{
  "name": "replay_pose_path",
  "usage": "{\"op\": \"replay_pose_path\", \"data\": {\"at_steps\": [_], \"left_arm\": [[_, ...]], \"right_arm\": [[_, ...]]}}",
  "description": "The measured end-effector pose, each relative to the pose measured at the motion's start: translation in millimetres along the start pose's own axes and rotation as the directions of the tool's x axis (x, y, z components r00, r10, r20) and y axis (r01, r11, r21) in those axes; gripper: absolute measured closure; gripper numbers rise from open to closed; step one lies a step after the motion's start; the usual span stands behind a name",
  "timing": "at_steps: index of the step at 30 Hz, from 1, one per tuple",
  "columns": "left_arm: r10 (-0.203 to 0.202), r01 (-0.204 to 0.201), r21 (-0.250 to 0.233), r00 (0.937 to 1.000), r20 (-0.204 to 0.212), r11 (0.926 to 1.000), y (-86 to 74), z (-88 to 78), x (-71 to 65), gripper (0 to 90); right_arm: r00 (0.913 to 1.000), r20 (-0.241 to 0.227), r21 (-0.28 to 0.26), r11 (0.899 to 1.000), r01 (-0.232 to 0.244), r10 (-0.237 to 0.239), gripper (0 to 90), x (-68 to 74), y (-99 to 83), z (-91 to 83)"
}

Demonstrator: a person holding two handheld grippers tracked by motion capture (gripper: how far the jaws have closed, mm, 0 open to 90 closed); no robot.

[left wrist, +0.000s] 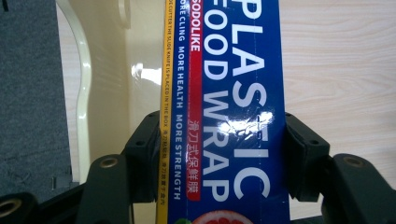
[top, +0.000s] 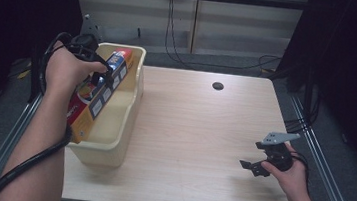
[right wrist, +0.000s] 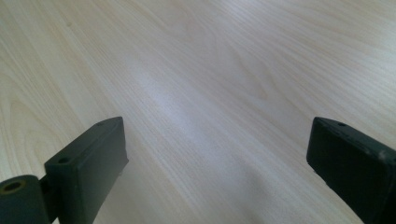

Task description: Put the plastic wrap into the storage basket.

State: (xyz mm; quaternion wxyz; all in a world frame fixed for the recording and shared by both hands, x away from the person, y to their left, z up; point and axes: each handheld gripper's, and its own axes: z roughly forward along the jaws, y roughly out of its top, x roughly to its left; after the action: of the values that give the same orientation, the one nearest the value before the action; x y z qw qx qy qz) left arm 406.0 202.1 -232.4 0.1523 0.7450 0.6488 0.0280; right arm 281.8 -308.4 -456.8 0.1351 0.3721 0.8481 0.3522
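The plastic wrap box (left wrist: 224, 112) is clamped across its width between the jaws of the left gripper (top: 98, 74), its long axis running straight ahead from them, over and seemingly partly inside the cream tub (top: 112, 141). The tub's rim lies beside it. Well apart, the right gripper (top: 255, 166) is held spread, empty, above the table (right wrist: 210, 70).

A pale wooden table (top: 198, 133) is standing on grey carpet (top: 211, 61), a dark round hole (top: 217, 86) showing near its far edge. Black cables (top: 173, 34) are hanging down the beige wall panels (top: 234, 31) behind, and dark curtains (top: 352, 58) are closing in both sides.
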Motion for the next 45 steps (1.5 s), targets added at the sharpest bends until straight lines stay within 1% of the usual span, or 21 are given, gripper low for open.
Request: {"op": "replay_pose_path", "data": {"at_steps": [1,3,4,5,6,7,9,10,11,15,20,21,23,26,27,28,33,35,39,44,45], "left_arm": [[0.003,-0.003,0.006,1.0000,-0.001,1.0000,-0.1,1.8,0.3,40.8],[-0.005,0.005,0.011,1.0000,0.000,0.9999,-0.3,5.3,0.7,40.8],[-0.010,0.010,0.013,0.9999,0.003,0.9999,-0.3,6.7,1.4,40.8],[-0.010,0.010,0.015,0.9999,0.003,0.9998,-0.3,7.9,2.1,40.8],[-0.018,0.018,0.016,0.9998,-0.001,0.9997,-0.6,9.1,1.9,40.8],[-0.016,0.016,0.014,0.9998,-0.007,0.9998,-0.6,10.4,2.4,40.8],[-0.026,0.026,0.020,0.9996,-0.007,0.9994,-0.9,12.4,2.4,40.8],[-0.022,0.022,0.023,0.9997,-0.009,0.9995,-0.8,13.4,3.2,40.8],[-0.027,0.027,0.020,0.9996,-0.011,0.9994,-1.2,15.0,3.0,40.8],[-0.030,0.030,0.038,0.9995,-0.007,0.9988,-1.9,20.2,3.9,40.8],[-0.031,0.031,0.046,0.9995,-0.009,0.9985,-2.3,25.7,3.8,40.7],[-0.035,0.036,0.045,0.9993,-0.009,0.9983,-2.4,26.6,3.8,40.7],[-0.030,0.031,0.048,0.9994,-0.015,0.9984,-2.5,28.4,3.2,40.8],[-0.034,0.034,0.050,0.9993,-0.014,0.9982,-2.8,30.6,3.9,40.7],[-0.037,0.037,0.050,0.9992,-0.017,0.9980,-3.0,31.3,4.2,40.7],[-0.045,0.045,0.052,0.9989,-0.011,0.9976,-3.3,32.4,4.1,40.7],[-0.058,0.059,0.053,0.9981,-0.020,0.9969,-4.4,40.2,5.2,40.7],[-0.070,0.070,0.057,0.9975,-0.011,0.9959,-5.1,44.3,6.2,40.7],[-0.068,0.069,0.073,0.9975,-0.020,0.9949,-5.2,52.6,4.3,40.7],[-0.069,0.069,0.085,0.9976,-0.009,0.9940,-4.8,60.0,2.4,40.6],[-0.075,0.075,0.086,0.9972,-0.009,0.9934,-4.9,61.3,1.6,40.6]], "right_arm": [[1.0000,0.003,0.000,1.000,0.000,0.000,4.7,0.1,0.0,0.0],[1.0000,-0.001,0.001,1.000,0.000,0.000,4.7,0.4,0.2,0.0],[1.0000,0.009,0.005,1.000,0.002,-0.002,4.7,0.7,0.4,-0.2],[1.0000,0.001,-0.001,1.000,0.000,0.000,4.7,0.5,0.3,-0.1],[1.0000,0.006,0.004,1.000,0.000,0.000,4.7,0.7,0.5,-0.3],[1.0000,0.004,0.001,1.000,0.000,0.000,4.7,0.7,0.4,-0.2],[1.0000,-0.002,-0.002,1.000,0.001,-0.001,4.7,0.6,0.5,-0.1],[1.0000,0.000,0.001,1.000,0.002,-0.002,4.7,0.7,0.5,-0.2],[1.0000,0.001,0.001,1.000,0.003,-0.003,4.7,0.8,0.6,-0.4],[1.0000,-0.007,0.000,1.000,0.002,-0.002,4.6,0.5,0.7,-1.4],[1.0000,0.000,-0.001,1.000,0.003,-0.003,4.6,1.3,0.6,-0.5],[1.0000,-0.002,0.002,1.000,-0.003,0.003,4.6,1.9,0.7,-0.6],[1.0000,-0.004,-0.002,1.000,0.000,0.000,4.6,1.8,0.8,-0.3],[1.0000,-0.004,-0.003,1.000,0.001,-0.001,4.6,1.5,0.8,-0.5],[1.0000,-0.006,-0.003,1.000,0.002,-0.002,4.6,1.3,0.8,-0.6],[1.0000,-0.005,-0.004,1.000,0.002,-0.002,4.6,1.3,0.8,-0.7],[1.0000,-0.001,-0.005,1.000,0.000,0.000,4.6,1.5,1.1,-1.5],[1.0000,-0.003,-0.012,1.000,-0.001,0.001,4.6,1.2,1.3,-1.8],[1.0000,-0.007,-0.014,1.000,-0.006,0.006,4.6,0.9,1.6,-2.5],[1.0000,-0.004,-0.016,1.000,-0.002,0.002,4.6,0.6,1.6,-2.1],[1.0000,-0.006,-0.016,1.000,-0.001,0.001,4.6,0.6,1.6,-2.0]]}}
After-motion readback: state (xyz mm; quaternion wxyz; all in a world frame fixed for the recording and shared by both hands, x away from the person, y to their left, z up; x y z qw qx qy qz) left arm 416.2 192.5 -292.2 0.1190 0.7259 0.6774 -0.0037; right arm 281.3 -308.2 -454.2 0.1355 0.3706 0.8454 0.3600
